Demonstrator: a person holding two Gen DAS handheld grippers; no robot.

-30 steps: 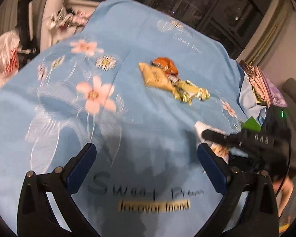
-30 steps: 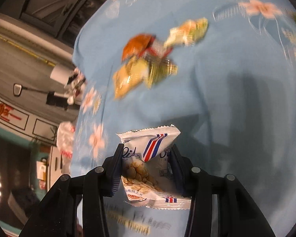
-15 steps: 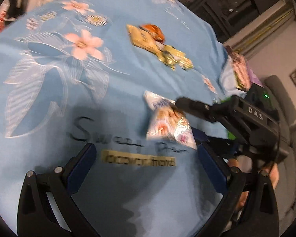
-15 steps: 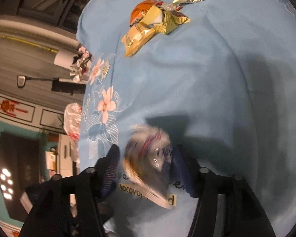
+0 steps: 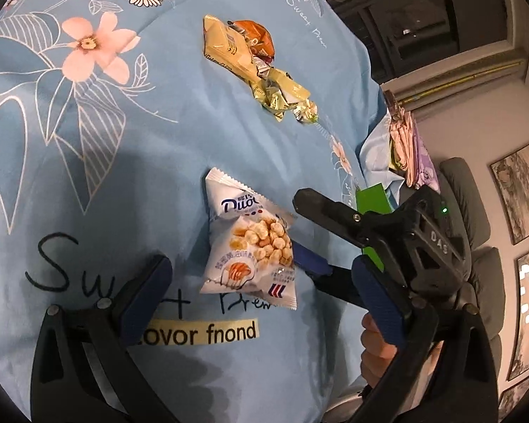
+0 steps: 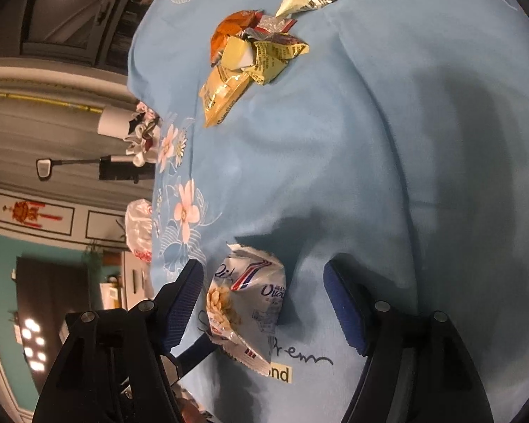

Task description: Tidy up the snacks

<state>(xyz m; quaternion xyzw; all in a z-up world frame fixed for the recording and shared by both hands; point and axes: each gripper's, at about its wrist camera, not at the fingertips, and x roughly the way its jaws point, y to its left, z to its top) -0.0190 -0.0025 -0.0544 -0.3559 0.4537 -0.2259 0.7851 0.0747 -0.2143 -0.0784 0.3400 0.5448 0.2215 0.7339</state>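
Observation:
A white snack bag with a popcorn picture [image 5: 251,246] lies on the blue flowered cloth [image 5: 130,162]; it also shows in the right wrist view [image 6: 245,306]. My right gripper [image 6: 264,303] is open, its jaws spread on either side of the bag, not gripping it. It shows in the left wrist view [image 5: 305,243] just right of the bag. My left gripper [image 5: 264,296] is open and empty, just in front of the bag. A pile of yellow and orange snack packets [image 5: 254,60] lies farther back on the cloth, also in the right wrist view [image 6: 250,53].
Folded pink and purple cloths [image 5: 405,148] and a green item [image 5: 372,201] sit at the right edge of the cloth. A grey chair [image 5: 469,204] stands beyond. The cloth's left edge drops off near a white plastic bag [image 6: 139,227].
My right gripper carried the white snack bag down to the cloth and opened, letting it go. My left gripper moved closer to the bag.

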